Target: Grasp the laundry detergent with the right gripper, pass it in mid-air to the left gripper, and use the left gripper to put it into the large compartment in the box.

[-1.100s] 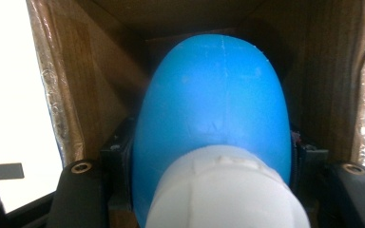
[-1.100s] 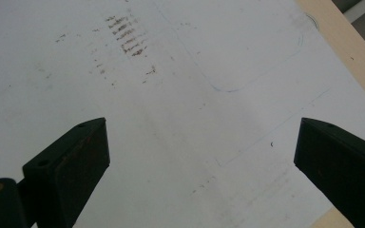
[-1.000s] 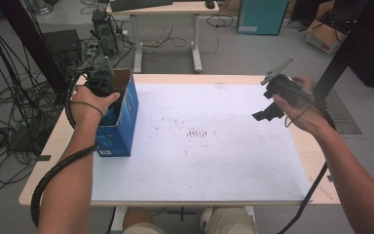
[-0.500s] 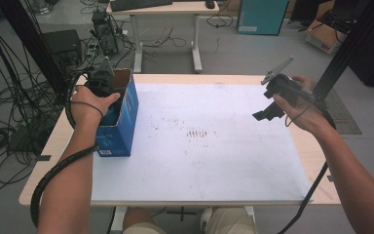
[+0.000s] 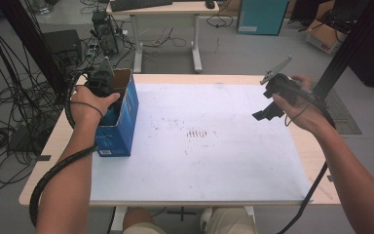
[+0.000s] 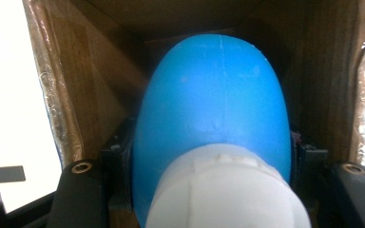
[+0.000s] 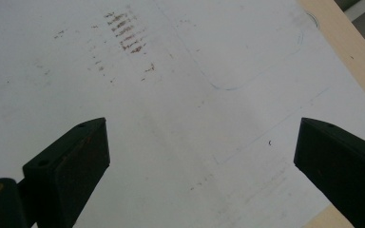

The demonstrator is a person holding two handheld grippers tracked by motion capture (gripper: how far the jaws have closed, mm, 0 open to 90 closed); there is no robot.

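Carefully lower blue bottle [image 6: 214,109], clamped in left gripper [image 5: 108,100] fingers, straight into box [image 5: 126,117], keeping right gripper [image 7: 202,156] wide open, empty.

A smooth, matt blue plastic bottle [image 6: 214,109] with a white ribbed plastic cap [image 6: 225,190] is seen inside a cardboard box [image 5: 121,114], glossy blue outside, raw brown within. The pale wooden bench [image 5: 316,161] is covered by scuffed white paper [image 5: 214,165].
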